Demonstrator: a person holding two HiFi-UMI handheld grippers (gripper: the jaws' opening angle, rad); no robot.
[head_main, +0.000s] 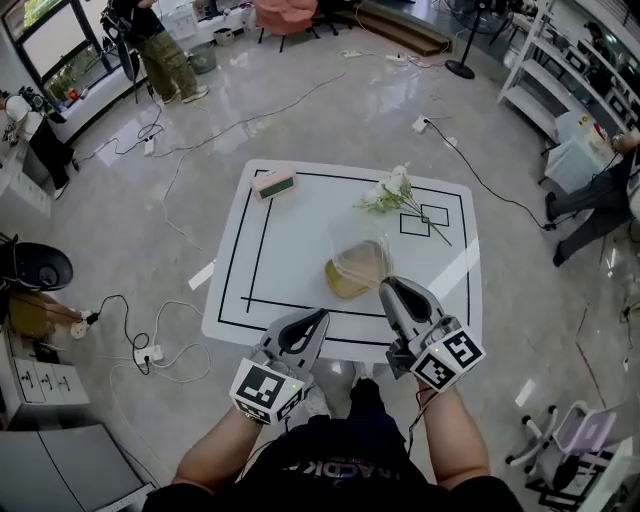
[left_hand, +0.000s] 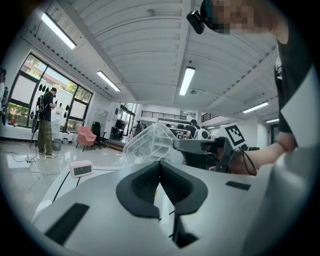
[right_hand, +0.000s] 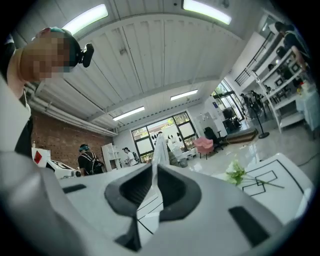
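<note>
A clear plastic container (head_main: 358, 262) with a yellowish bottom stands near the front of the white table (head_main: 290, 250), tipped a little. My right gripper (head_main: 385, 285) is shut on the container's near wall, which shows as a thin clear sheet (right_hand: 159, 145) pinched between the jaws of that gripper (right_hand: 152, 167). My left gripper (head_main: 320, 316) hovers over the table's front edge, shut with nothing in it (left_hand: 160, 165). From the left gripper view the container (left_hand: 150, 142) is just ahead, with the right gripper (left_hand: 200, 147) beside it. A spray of white flowers (head_main: 390, 192) lies at the back right.
A small pink and green digital clock (head_main: 274, 183) sits at the table's back left corner. Cables (head_main: 140, 345) and a power strip trail over the floor to the left. A person (head_main: 160, 50) stands at the far back left; shelving (head_main: 570, 60) lines the right.
</note>
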